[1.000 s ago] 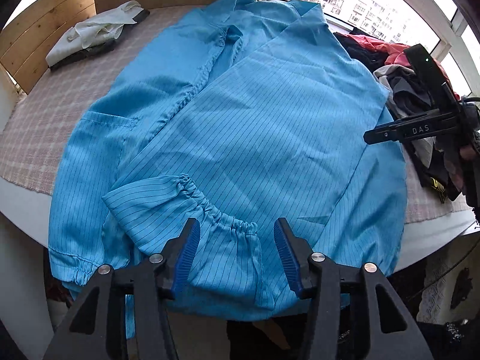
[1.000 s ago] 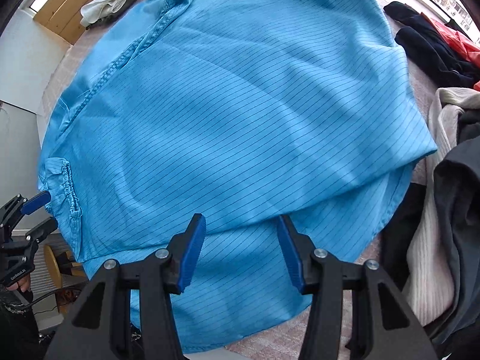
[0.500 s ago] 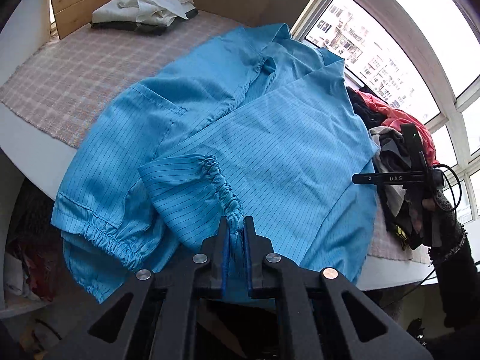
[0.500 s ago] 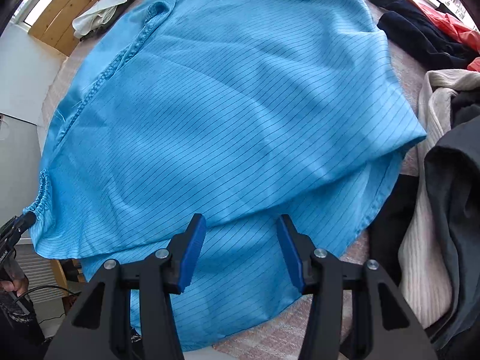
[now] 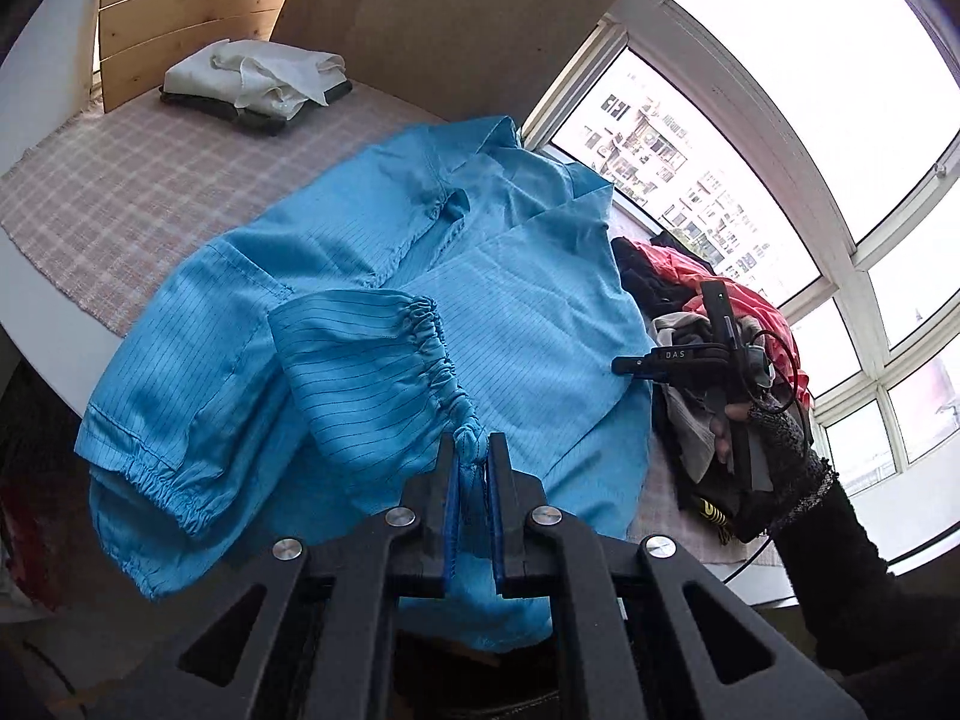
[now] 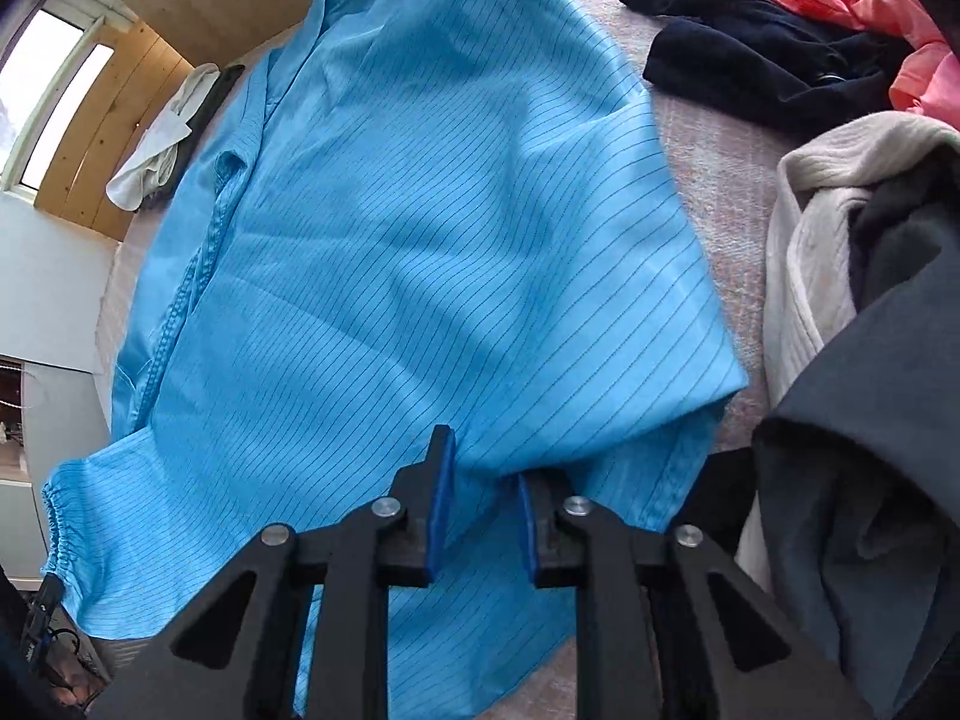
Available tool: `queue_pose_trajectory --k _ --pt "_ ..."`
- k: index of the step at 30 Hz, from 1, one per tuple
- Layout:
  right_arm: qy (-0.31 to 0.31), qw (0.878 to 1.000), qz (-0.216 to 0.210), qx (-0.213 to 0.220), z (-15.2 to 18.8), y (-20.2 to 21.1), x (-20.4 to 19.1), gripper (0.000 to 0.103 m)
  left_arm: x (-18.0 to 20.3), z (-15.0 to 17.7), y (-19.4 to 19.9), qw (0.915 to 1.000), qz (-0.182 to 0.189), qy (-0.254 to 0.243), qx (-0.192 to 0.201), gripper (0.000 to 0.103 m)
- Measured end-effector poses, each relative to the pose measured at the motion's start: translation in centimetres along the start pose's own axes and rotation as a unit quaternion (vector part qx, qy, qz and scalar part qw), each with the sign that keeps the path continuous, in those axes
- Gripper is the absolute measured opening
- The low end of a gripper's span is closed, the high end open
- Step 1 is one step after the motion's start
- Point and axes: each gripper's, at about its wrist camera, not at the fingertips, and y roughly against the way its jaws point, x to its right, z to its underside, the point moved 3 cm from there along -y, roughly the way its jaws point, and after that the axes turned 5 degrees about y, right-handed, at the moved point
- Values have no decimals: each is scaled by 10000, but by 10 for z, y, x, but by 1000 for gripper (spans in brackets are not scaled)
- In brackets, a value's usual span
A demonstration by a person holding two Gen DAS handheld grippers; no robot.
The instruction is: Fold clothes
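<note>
On table edge | left gripper (image 5: pixel 473 474) jaws clamp blue coat (image 5: pixel 528 324) cuff (image 5: pixel 441 360) | right gripper (image 6: pixel 480 498) jaws half-open around coat hem

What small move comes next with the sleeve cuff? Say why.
Probably carry the cuff inward across the blue coat. The left gripper is shut on the cuff's gathered edge; the sleeve is lifted, not yet laid flat on the body.

Both grippers, left (image 5: pixel 474 480) and right (image 6: pixel 480 504), black skeletal frames with triangular cut-outs, silver round screws, blue finger pads (image 6: pixel 442 498); right one marked "DAS", black cable looped; grey knit fingerless glove (image 5: pixel 786 444), black sleeve (image 5: pixel 840 546).
</note>
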Motion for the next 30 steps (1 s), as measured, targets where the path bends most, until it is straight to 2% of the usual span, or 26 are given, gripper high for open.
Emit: queue_pose_trajectory --k 1,3,7,10,13,16,23,27,30 --pt "26 10000 51 16 1 12 17 13 0 3 3 10000 19 50 28 7" --pt "55 9998 152 80 -10 19 24 10 0 9 11 9998 82 180 65 7" --pt "155 9996 237 92 -14 39 40 10 2 39 19 9998 80 161 -61 7" --pt "386 9979 517 -91 -11 28 40 10 4 79 -3 9977 237 190 -609 7" --pt "425 9972 548 -272 -4 12 41 10 4 126 -38 9861 509 185 -1572 8" --pt "442 9968 563 -348 -2 0 40 10 1 150 -46 9789 288 24 -2023 9" --pt "558 9958 636 -346 -4 -6 33 10 -17 133 -6 9830 -297 -396 -1769 10" --pt "530 9961 506 -492 0 0 31 11 -8 94 -1 9856 -306 -824 -1444 10" --pt "503 9961 383 -618 5 6 28 12 14 58 -22 9844 -275 -1232 -1227 10"
